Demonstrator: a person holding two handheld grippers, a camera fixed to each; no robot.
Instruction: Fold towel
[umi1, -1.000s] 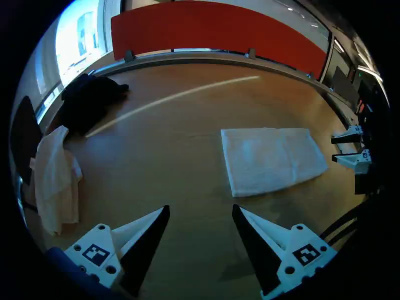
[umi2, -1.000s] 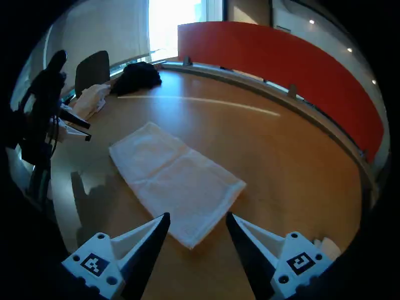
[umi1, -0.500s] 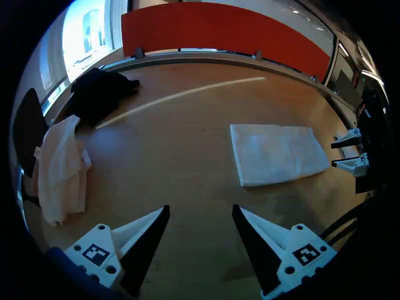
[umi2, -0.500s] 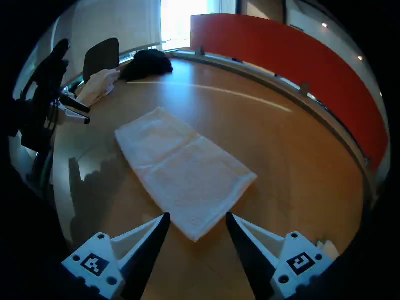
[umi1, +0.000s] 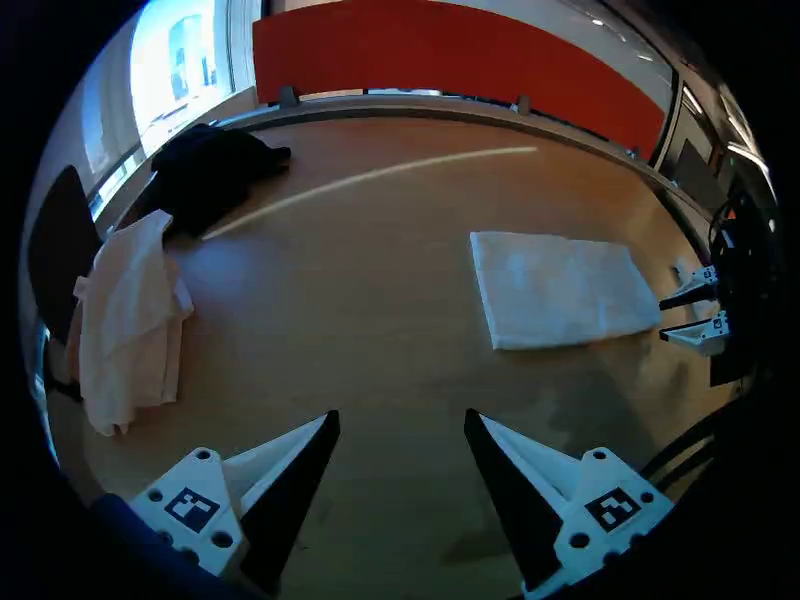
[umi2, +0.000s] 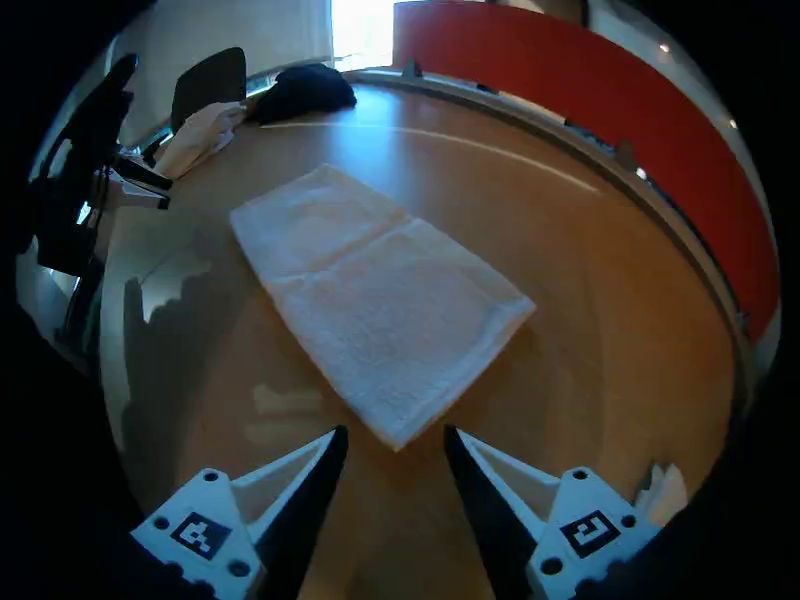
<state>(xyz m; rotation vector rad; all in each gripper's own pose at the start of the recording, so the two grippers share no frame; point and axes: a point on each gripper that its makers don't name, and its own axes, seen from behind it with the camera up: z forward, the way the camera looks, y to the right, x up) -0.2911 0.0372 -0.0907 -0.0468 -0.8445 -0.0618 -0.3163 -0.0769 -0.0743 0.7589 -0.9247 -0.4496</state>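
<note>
Status: towel (umi2: 380, 295) lies flat on the table (umi1: 360, 300), a neat rectangle, nothing holding it; in the left gripper view it sits right of centre, well ahead of the fingers; in the right gripper view its near corner lies just beyond the fingertips, not touching them.

Left gripper (umi1: 400, 415): fingers spread, empty, above bare wood; right gripper (umi2: 395, 430): fingers spread, empty, lined up on that near corner.

Progress, my read: a crease line runs across the towel's middle and the edges look even, so it may already carry a fold; can't count layers from here; no fold is under way. What's left looks like grabbing a short edge or its corners and bringing it over to the far edge; the right gripper looks best placed to start.

Surface: smooth glossy wood, a bright streak of light across it, gripper shadows on it; a towel should slide easily on that, so a one-sided pull could skew it.

Room: red panel (umi1: 450, 50) along the table's far edge; bright window (umi1: 185, 60) on the left; black garment (umi1: 210, 170) and a crumpled white cloth (umi1: 125, 320) at the table's left side, well apart from the towel; dark chair (umi2: 205, 85) behind them.
</note>
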